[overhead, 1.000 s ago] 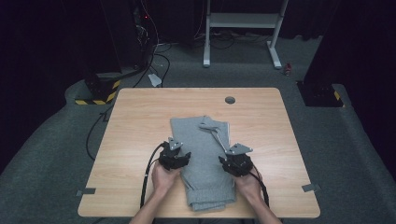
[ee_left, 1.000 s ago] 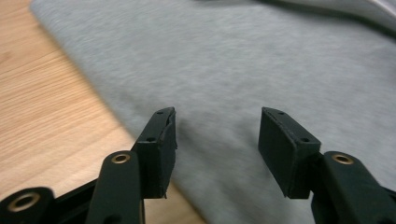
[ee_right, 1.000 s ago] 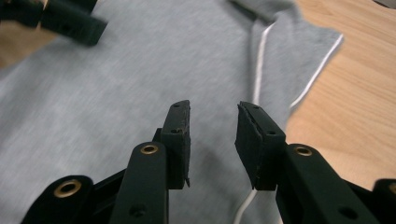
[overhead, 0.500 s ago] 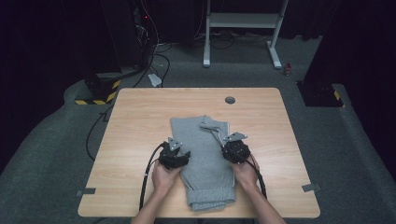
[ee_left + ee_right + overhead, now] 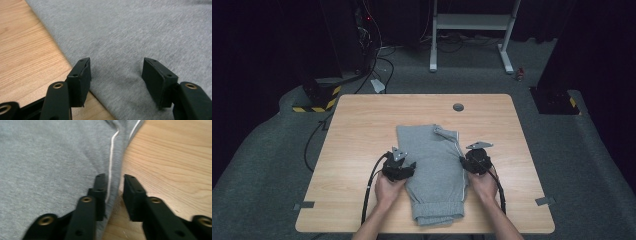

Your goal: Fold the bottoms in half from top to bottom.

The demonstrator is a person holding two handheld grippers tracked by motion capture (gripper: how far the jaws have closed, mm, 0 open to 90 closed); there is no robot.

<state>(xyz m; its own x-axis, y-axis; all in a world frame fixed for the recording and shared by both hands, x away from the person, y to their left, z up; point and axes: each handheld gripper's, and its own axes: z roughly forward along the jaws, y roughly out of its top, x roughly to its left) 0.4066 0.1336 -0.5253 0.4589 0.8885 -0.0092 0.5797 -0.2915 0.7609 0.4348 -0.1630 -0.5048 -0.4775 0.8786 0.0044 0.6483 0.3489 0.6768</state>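
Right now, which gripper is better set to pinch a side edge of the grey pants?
Right, probably. The right gripper has its jaws straddling the edge of the grey pants by the white side stripe, one on cloth, one over the table. The left gripper stands open over flat cloth, its edge beside one jaw.

Black tongs [image 5: 116,82] parted, empty, over grey garment [image 5: 140,37] edge, wooden table [image 5: 22,50] beside

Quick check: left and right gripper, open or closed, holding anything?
Left gripper: open, jaws set on the grey sweatpants, gripping nothing.
Right gripper: jaws narrow, astride the sweatpants' striped edge; grip cannot be told.
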